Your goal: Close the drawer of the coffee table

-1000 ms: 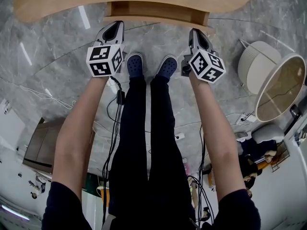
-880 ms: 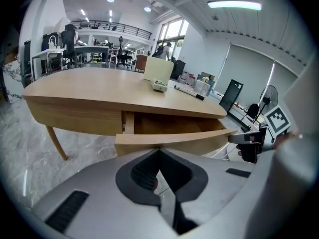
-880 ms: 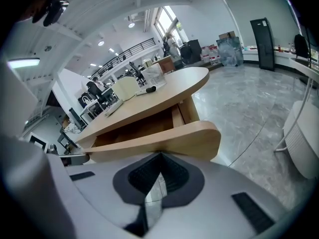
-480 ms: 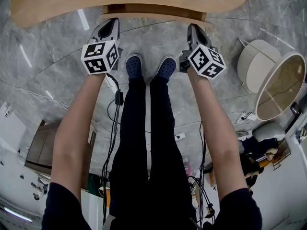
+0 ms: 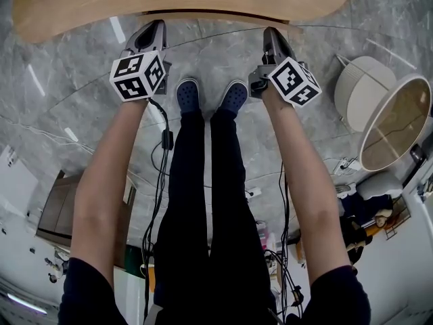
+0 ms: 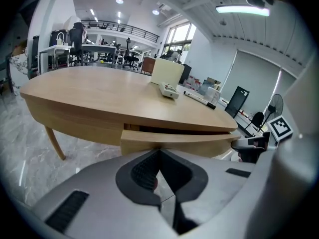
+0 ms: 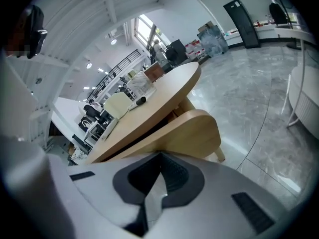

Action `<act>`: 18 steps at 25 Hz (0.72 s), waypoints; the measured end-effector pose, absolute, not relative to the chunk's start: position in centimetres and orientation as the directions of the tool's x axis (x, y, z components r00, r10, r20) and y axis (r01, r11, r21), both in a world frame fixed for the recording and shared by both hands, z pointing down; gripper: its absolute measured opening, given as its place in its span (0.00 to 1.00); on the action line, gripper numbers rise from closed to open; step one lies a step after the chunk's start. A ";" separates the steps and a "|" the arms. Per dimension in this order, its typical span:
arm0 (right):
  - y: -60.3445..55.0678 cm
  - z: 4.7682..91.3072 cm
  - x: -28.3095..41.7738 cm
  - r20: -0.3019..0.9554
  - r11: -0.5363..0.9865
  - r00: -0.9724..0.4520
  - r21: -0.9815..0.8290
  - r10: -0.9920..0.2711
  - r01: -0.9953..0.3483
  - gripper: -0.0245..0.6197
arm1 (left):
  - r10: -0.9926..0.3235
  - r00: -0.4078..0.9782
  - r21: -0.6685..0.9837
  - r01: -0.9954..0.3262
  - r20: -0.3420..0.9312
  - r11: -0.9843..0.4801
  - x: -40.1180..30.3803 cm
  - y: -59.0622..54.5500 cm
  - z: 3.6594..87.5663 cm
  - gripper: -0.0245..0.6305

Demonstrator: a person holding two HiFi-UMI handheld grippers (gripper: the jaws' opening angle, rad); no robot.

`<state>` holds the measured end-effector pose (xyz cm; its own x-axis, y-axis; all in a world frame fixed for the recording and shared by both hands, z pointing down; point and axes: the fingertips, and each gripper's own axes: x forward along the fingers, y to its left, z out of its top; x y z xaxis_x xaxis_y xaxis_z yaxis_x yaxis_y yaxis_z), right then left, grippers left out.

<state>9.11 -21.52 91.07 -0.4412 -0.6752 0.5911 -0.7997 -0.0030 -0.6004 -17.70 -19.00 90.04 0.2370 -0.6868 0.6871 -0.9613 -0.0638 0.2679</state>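
The left gripper (image 5: pixel 150 27), smooth grey plastic, has its fingers closed on nothing, tips right at the drawer (image 6: pixel 174 142), whose curved pale-wood front stands slightly proud under the rounded table (image 5: pixel 67 5). The right gripper (image 5: pixel 269 32) points at the same front, fingers together and empty, above the glossy grey marble floor (image 5: pixel 352 19).

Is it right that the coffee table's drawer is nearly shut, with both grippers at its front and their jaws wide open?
Not quite. The jaws are not wide open: the left gripper and the right gripper are both shut with nothing between them, as each gripper view shows. The rest holds: the drawer of the coffee table is nearly shut, and both grippers are at its front.
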 end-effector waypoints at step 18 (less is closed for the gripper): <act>-25.0 91.2 8.7 0.467 -0.129 -0.476 -0.801 -0.745 -0.584 0.08 | -0.732 0.239 0.336 -0.942 0.637 -0.015 -18.1 -22.5 90.1 0.07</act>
<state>8.73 -24.97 91.22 -0.4765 -0.7448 0.4672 -0.5839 -0.1293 -0.8015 -18.12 -22.51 90.07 0.2394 -0.7324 0.6374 -0.9417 -0.0155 0.3360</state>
